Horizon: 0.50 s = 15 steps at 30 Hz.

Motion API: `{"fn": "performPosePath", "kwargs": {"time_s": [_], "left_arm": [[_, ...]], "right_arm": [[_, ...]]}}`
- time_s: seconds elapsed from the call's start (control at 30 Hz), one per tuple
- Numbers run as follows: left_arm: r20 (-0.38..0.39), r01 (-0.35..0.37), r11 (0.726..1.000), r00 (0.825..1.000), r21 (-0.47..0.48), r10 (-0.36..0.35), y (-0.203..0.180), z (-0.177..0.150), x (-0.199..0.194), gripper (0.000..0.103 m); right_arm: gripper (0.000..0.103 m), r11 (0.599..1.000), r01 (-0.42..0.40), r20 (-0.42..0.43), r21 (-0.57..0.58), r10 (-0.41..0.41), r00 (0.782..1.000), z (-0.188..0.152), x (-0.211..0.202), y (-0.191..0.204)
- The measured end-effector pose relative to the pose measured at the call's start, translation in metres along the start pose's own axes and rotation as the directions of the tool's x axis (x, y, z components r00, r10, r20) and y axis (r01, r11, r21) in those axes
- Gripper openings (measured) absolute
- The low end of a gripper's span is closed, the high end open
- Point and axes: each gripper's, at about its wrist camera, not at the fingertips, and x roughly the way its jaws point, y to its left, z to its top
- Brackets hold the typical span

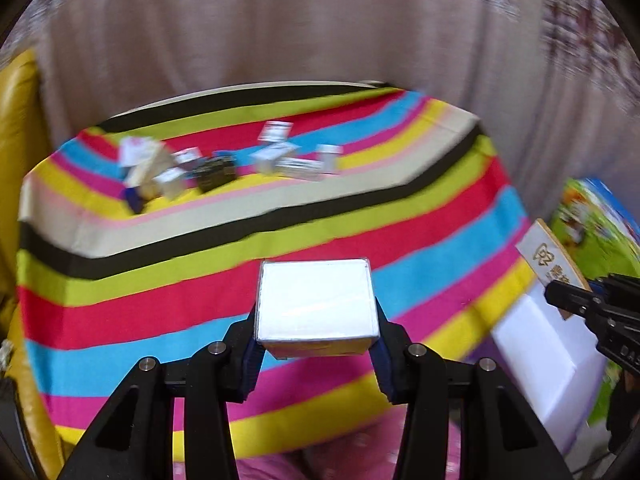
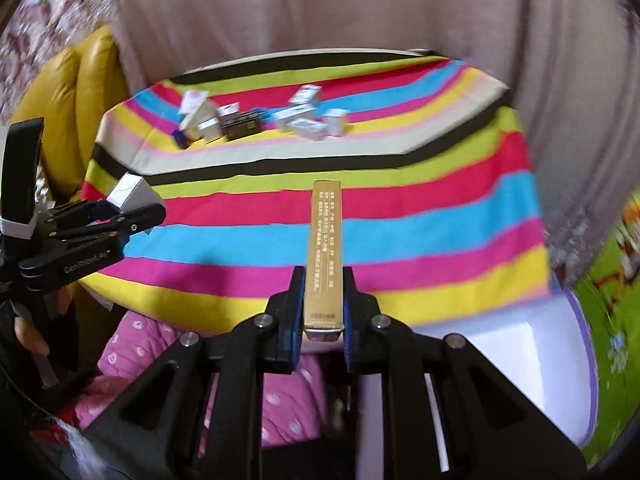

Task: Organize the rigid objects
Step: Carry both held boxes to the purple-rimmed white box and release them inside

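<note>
Small boxes (image 1: 224,160) clustered — far tabletop (image 1: 360,184).

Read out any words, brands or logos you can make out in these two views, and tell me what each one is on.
"Gen-Robot.AI", roughly, small and partly blurred: on the left gripper body.
"DAS", cut off: on the right gripper body.
A rounded logo with characters beneath, too blurred to read: on the gold-edged white box.
Rows of small print, unreadable: on that gold box's edge.
Labels on the small boxes on the striped cloth: too blurred.
</note>
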Motion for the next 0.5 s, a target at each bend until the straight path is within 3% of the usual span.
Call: {"fn": "performPosePath", "kwargs": {"time_s": [0.27,0.5], "left_arm": [[-0.032,0.085,0.974,0.996,0.211,-0.080,-0.086,0.000,-0.004,0.047],[-0.127,0.165,0.918,0.984,0.360,-0.127,-0.147,-0.008,0.006,0.047]], "right_arm": [[0.019,0.987,0.054,0.022,0.150,-0.058,0.998,-0.033,-0.024,-0.055],[0.019,0.970,0.110,0.017,0.216,-0.117,0.993,-0.057,-0.034,-0.089]]}}
